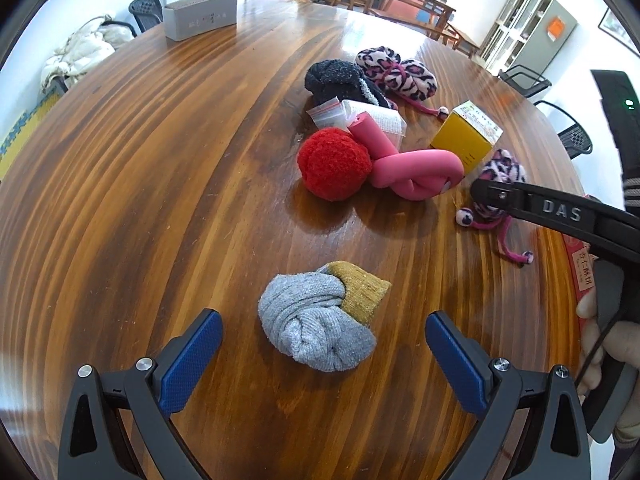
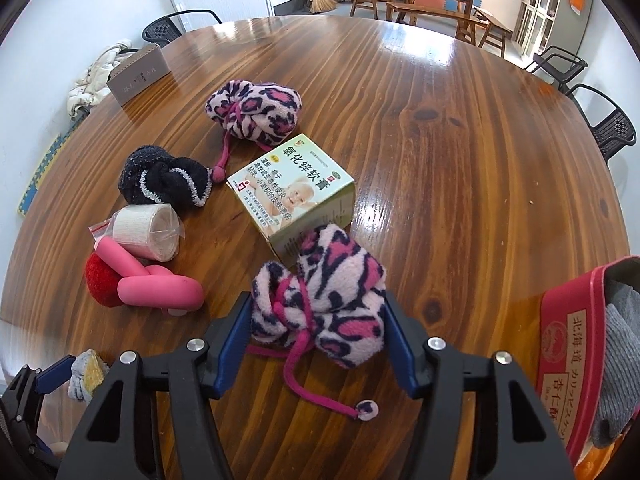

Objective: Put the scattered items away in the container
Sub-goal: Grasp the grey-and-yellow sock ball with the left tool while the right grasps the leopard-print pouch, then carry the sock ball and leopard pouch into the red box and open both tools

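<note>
While the right gripper (image 2: pixel 318 320) presses its jaws against a leopard-print sock bundle (image 2: pixel 320 300) beside the red container (image 2: pixel 568 344), the left gripper (image 1: pixel 323 354) spreads wide around a grey-and-mustard sock bundle (image 1: pixel 320 320) on the table (image 1: pixel 160 180).

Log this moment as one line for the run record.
left claw: open around grey sock | right claw: shut on leopard pouch | red box: beside

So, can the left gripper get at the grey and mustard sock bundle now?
Probably yes: the left gripper is open, the grey and mustard sock bundle lies just ahead between its fingers, and nothing blocks the way.
</note>
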Action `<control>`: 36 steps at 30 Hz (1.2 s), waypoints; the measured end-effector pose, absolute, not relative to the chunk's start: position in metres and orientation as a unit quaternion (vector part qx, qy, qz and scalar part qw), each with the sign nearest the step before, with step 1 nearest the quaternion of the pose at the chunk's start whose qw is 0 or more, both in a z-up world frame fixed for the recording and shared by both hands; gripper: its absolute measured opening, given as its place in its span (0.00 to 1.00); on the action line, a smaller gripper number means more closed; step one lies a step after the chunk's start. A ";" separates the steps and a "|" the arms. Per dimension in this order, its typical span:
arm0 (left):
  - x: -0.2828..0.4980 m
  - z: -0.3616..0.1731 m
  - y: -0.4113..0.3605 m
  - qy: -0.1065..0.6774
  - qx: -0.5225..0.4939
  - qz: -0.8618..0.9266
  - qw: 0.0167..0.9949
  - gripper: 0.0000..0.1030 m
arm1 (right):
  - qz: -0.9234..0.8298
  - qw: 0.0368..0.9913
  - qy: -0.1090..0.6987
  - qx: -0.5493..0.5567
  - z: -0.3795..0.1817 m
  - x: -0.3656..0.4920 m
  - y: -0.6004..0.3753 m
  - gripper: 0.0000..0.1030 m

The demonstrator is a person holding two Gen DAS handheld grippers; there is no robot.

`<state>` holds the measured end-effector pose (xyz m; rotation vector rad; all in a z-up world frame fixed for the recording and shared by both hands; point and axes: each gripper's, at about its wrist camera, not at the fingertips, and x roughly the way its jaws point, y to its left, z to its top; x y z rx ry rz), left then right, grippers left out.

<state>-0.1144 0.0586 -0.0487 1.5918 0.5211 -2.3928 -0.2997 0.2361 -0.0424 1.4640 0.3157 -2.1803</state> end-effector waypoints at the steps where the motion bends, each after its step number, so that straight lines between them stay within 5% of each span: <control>1: -0.116 -0.049 0.060 0.172 0.547 -0.812 0.112 0.99 | -0.800 0.245 0.114 0.535 -0.041 -0.298 0.239 0.63; 12: -0.120 -0.054 0.079 0.104 0.557 -0.813 0.136 0.98 | -0.823 0.251 0.064 0.506 -0.003 -0.270 0.278 0.63; 15: -0.119 -0.050 0.082 0.102 0.546 -0.820 0.137 0.84 | -0.830 0.249 0.055 0.496 0.009 -0.259 0.292 0.63; 19: -0.120 -0.044 0.089 0.097 0.533 -0.830 0.132 0.50 | -0.836 0.249 0.047 0.486 0.020 -0.247 0.304 0.63; 36: -0.113 -0.009 0.156 0.124 0.509 -0.848 0.075 0.50 | -0.862 0.237 0.003 0.449 0.062 -0.210 0.396 0.63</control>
